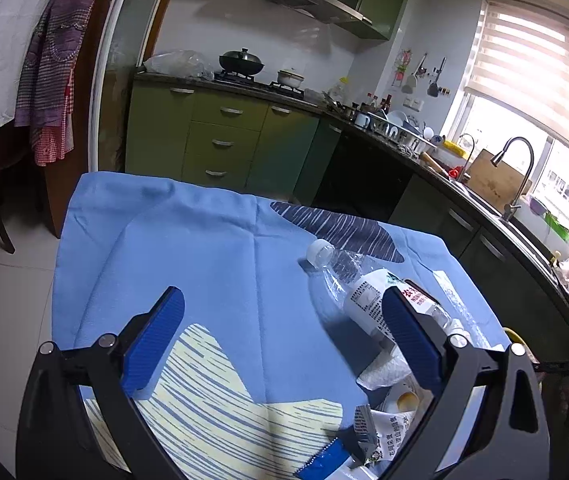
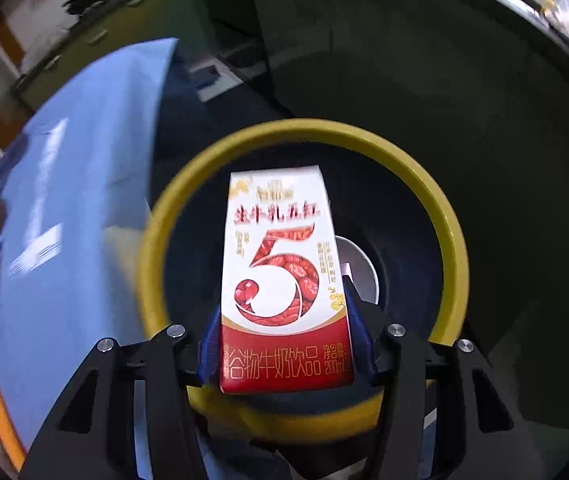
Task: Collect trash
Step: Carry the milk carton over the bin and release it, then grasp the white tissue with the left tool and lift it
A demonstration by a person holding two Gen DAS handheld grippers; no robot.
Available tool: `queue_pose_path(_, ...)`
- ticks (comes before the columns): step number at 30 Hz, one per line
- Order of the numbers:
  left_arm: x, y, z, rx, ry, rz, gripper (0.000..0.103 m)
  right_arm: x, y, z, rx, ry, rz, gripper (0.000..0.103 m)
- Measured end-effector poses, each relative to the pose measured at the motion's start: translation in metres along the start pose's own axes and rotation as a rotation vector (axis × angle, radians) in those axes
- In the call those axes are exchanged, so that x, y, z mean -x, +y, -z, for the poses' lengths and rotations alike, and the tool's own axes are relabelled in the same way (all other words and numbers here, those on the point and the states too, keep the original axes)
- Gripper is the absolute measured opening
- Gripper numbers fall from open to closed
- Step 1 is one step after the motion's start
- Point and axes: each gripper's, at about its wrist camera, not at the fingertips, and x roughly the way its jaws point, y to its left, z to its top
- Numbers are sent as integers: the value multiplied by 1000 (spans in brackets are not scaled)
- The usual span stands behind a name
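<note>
Open blue cloth on the table [image 1: 188,248] lies clear ahead of the wide-open left gripper [image 1: 280,344], nothing between its fingers. To that gripper's right, a plastic bottle [image 1: 360,292] lying on its side, crumpled paper [image 1: 384,372] and a torn wrapper [image 1: 388,428] crowd the near corner. Below the right gripper [image 2: 284,340], clamped on a milk carton [image 2: 284,272], the yellow-rimmed bin [image 2: 444,216] gapes open, its dark interior free but for a round white object beside the carton; the table edge stands just left of the rim.
</note>
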Motion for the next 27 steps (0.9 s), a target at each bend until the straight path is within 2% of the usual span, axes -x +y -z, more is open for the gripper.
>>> queue_pose_path(3,-1,-2,0,-10,7,8,94,-8,-6,-1,-26,0,12,55)
queue_pose_path(8,-1,-5,0,-16,14,27,94,6,-7,14,-33,-22,-19,55)
queue_pose_path(11,1,-13,-2,-42,41,53,94,20,2,28,-19,-32,-55,55)
queue_pose_path(13,5,-24,-8,-56,82,106,94,30,7,39,-3,-45,-72,56)
queue_pose_path(15,5,-41,-16,-70,166,159,95,41,11,50,20,-60,-81,56)
queue_pose_path(21,-19,-116,-31,-260,426,135,95,60,21,75,61,-88,-131,56)
queue_pose_path(23,-34,-142,-30,-314,520,145,95,63,21,81,69,-95,-139,56)
queue_pose_path(27,-63,-179,-19,-396,655,123,94,65,15,88,71,-90,-162,56)
